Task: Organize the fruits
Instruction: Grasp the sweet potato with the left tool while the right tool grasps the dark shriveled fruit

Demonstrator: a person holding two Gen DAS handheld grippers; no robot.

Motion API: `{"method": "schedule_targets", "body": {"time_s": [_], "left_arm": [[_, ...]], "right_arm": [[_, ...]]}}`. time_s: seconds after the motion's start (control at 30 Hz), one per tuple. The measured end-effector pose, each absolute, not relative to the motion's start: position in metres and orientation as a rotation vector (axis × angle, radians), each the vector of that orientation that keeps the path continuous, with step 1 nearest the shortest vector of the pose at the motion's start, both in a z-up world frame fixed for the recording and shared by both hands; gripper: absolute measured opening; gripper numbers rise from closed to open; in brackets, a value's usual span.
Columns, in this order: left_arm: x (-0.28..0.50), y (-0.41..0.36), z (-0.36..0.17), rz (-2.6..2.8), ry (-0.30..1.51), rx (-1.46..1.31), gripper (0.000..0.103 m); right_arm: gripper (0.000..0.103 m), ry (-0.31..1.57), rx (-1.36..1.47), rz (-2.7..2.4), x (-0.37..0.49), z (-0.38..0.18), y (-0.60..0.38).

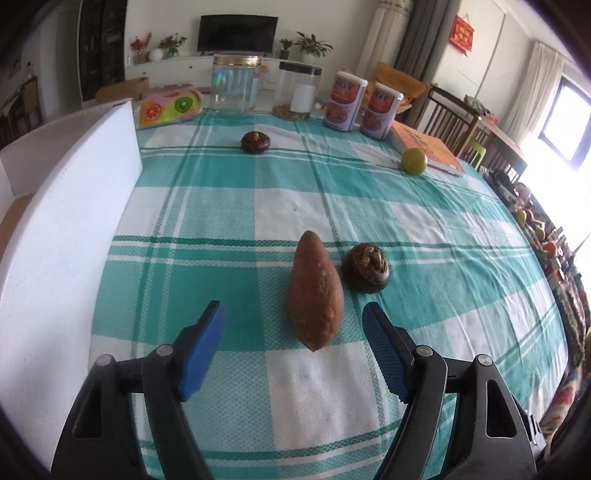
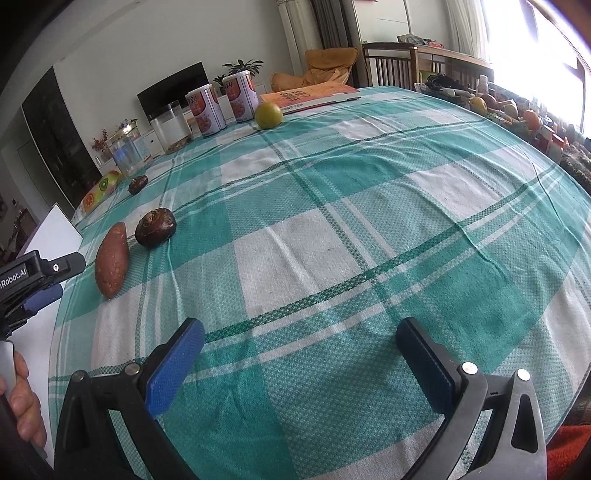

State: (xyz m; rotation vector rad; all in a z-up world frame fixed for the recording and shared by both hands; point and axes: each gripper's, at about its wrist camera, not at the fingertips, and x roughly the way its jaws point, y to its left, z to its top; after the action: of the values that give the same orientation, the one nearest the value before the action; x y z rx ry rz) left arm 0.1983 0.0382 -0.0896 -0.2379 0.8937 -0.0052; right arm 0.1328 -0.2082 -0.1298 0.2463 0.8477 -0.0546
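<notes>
A teal-and-white checked tablecloth (image 1: 236, 206) covers the table, in a living room with a dark television (image 1: 238, 33) and potted plants (image 1: 312, 46) against the far wall. Along the table's far edge stand two clear jars (image 1: 236, 86), two printed canisters (image 1: 345, 101) and an orange book (image 1: 424, 146); a white board (image 1: 70, 221) stands at 9 o'clock. The left gripper (image 1: 293, 321) is spread wide with nothing pinched. A sweet potato (image 1: 316, 290) lies on the cloth just past its tips, its near end between them, untouched. A dark brown fruit (image 1: 365, 269) sits just beside it at 1 o'clock, another dark fruit (image 1: 255, 142) far off at 12, and a green citrus (image 1: 414, 160) near the book at 1 o'clock. The right gripper (image 2: 299, 339) is also spread over bare cloth, the sweet potato well apart at its 10 o'clock.
</notes>
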Motion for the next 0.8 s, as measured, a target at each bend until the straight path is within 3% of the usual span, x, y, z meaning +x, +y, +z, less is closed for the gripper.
{"method": "schedule_targets", "body": {"time_s": [0.17, 0.2, 0.23, 0.37, 0.5, 0.7, 0.77, 0.8], "left_arm": [[0.233, 0.023, -0.116, 0.012, 0.99, -0.167, 0.076], [0.234, 0.025, -0.12, 0.011, 0.993, -0.178, 0.063], [0.234, 0.028, -0.123, -0.036, 0.995, -0.218, 0.041], [0.207, 0.034, -0.111, -0.022, 0.942, -0.251, 0.041], [0.155, 0.048, -0.081, -0.076, 0.924, -0.382, 0.041], [0.077, 0.058, -0.032, -0.162, 0.87, -0.381, 0.041], [0.058, 0.063, -0.023, -0.186, 0.869, -0.38, 0.041], [0.05, 0.067, -0.019, -0.196, 0.873, -0.384, 0.041]], "right_arm": [[0.103, 0.845, 0.249, -0.05, 0.131, -0.13, -0.209], [0.103, 0.844, 0.256, -0.045, 0.131, -0.13, -0.21], [0.103, 0.844, 0.268, -0.033, 0.13, -0.128, -0.211], [0.103, 0.841, 0.325, 0.127, 0.145, -0.107, -0.2], [0.099, 0.841, 0.089, 0.304, 0.204, -0.081, -0.147], [0.079, 0.991, -0.088, 0.445, 0.27, -0.121, -0.073], [0.053, 0.982, -0.112, 0.391, 0.274, -0.131, -0.066], [0.046, 0.976, -0.097, 0.383, 0.274, -0.132, -0.068]]}}
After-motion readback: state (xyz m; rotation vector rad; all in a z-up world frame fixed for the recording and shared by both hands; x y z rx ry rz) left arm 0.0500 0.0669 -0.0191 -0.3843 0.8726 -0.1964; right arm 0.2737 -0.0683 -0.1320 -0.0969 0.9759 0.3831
